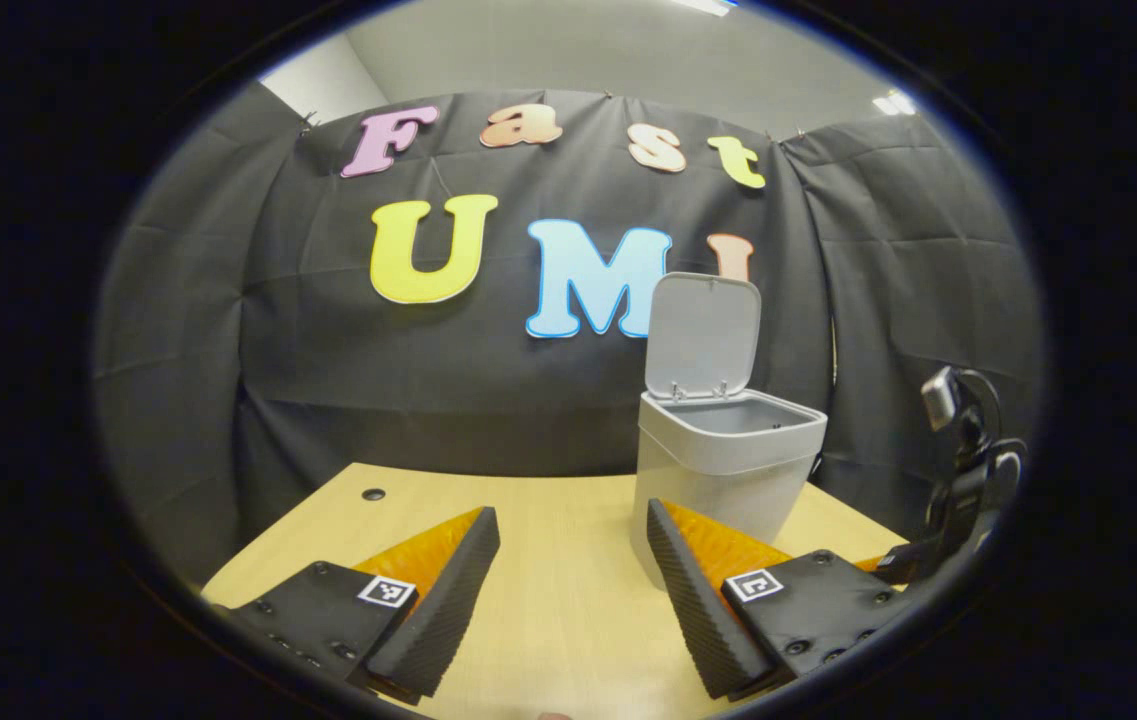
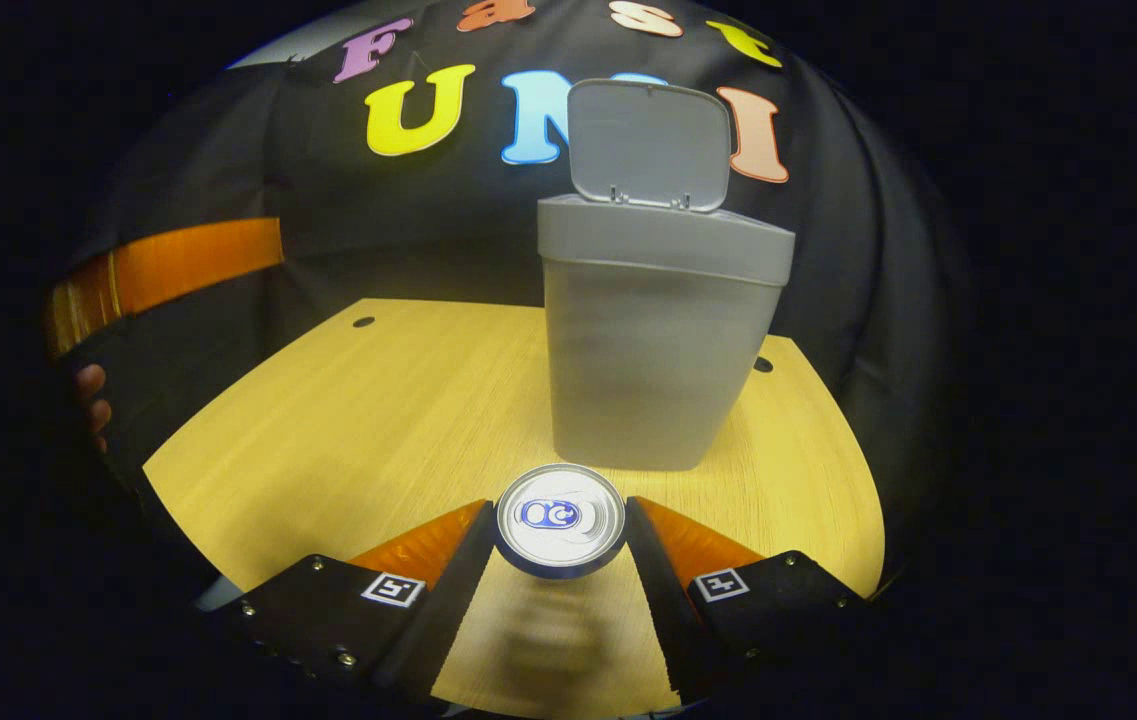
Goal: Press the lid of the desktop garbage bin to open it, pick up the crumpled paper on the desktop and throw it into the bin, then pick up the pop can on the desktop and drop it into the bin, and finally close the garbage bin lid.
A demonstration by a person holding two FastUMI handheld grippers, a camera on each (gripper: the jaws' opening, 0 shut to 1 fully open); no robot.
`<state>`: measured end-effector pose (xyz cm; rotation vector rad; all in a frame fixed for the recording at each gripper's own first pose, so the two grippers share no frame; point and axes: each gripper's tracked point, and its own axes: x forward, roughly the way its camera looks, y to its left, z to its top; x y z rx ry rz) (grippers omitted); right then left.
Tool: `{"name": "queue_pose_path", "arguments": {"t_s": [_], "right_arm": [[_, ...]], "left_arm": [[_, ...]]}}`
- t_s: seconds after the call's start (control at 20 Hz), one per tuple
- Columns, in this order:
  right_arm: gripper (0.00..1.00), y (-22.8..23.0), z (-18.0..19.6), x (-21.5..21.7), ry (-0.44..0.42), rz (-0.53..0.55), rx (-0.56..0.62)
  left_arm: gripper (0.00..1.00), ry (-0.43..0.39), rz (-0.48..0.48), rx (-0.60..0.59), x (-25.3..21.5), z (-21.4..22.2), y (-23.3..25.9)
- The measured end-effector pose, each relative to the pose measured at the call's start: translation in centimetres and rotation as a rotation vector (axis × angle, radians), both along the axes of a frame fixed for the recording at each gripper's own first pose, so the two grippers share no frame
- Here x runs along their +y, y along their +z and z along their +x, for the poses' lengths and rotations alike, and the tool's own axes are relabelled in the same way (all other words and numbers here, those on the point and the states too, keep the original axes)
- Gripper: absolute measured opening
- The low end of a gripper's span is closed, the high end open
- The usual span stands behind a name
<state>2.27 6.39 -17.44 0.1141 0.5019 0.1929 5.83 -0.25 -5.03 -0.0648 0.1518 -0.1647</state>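
The grey desktop bin (image 1: 723,450) stands on the wooden table with its lid (image 1: 703,335) flipped upright and its mouth open. My left gripper (image 1: 573,512) hovers open over the table, just left of the bin, with nothing between its fingers. In the right gripper view the pop can (image 2: 560,518) sits between the fingers of my right gripper (image 2: 560,510), which is shut on it; the can's silver top faces the camera. The bin (image 2: 653,340) stands straight ahead of the can, close by, with its lid (image 2: 648,145) up.
The wooden table (image 2: 358,420) has small round holes near its back corners. The right gripper's housing (image 1: 968,470) shows at the far right of the left gripper view. An orange part of the left gripper (image 2: 168,265) and a hand (image 2: 91,395) show at left.
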Motion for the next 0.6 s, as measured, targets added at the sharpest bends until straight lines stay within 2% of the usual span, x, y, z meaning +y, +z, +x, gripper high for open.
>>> {"name": "queue_pose_path", "arguments": {"t_s": [0.15, 0.2, 0.3, 0.6], "right_arm": [[0.82, 3.1, 0.6, -0.3, -0.009, 0.039, -0.070], [0.82, 4.0, 0.9, -0.3, -0.010, 0.054, -0.094], [0.82, 5.9, 1.4, -0.4, -0.010, 0.073, -0.144], [0.82, 12.0, 2.3, -1.3, -0.002, 0.064, -0.338]], "left_arm": [[0.95, 0.013, 0.005, 0.003, 0.6, -0.1, 0.0], [0.99, 0.016, 0.008, 0.002, 0.7, -0.1, 0.1], [0.99, 0.020, 0.017, 0.002, 0.8, -0.2, 0.3], [0.99, 0.016, 0.018, -0.003, 0.6, -0.3, 0.7]]}}
